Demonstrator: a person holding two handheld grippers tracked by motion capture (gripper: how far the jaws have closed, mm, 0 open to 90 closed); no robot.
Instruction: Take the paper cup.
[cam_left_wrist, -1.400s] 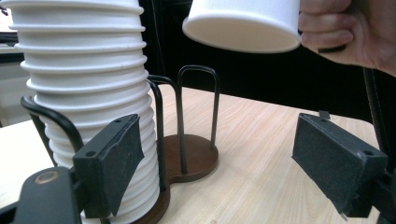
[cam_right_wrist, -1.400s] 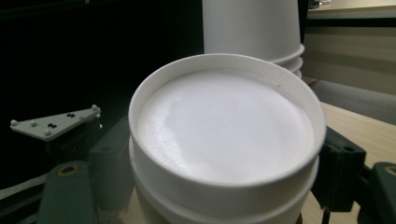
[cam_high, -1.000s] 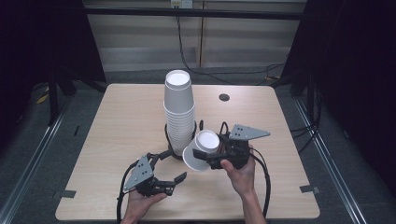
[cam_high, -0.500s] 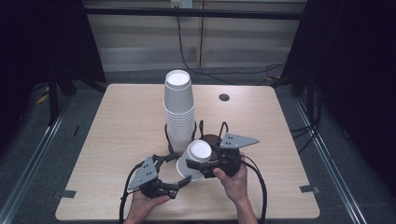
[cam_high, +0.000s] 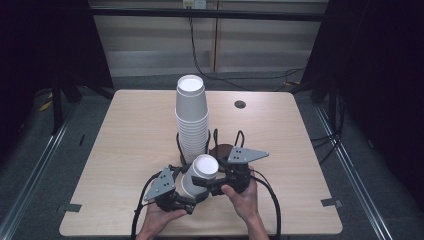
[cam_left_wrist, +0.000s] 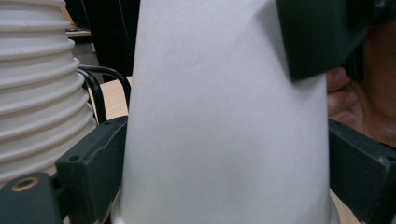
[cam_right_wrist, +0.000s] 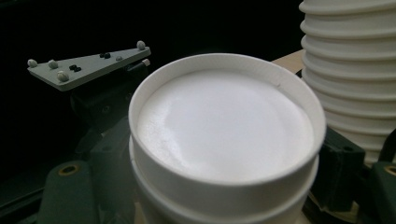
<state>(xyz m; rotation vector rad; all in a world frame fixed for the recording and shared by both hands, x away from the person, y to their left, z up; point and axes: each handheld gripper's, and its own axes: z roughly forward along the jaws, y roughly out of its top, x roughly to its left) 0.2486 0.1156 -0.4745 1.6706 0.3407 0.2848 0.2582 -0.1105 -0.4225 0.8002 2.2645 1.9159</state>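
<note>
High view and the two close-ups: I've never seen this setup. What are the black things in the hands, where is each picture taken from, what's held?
A person holds two hand-operated claws. The high view looks down on the table; each close-up comes from a camera riding on one claw. A tall stack of upturned white paper cups stands there. The right claw grips one loose cup, bottom up. The left claw flanks it; its jaws have just been opening.
</note>
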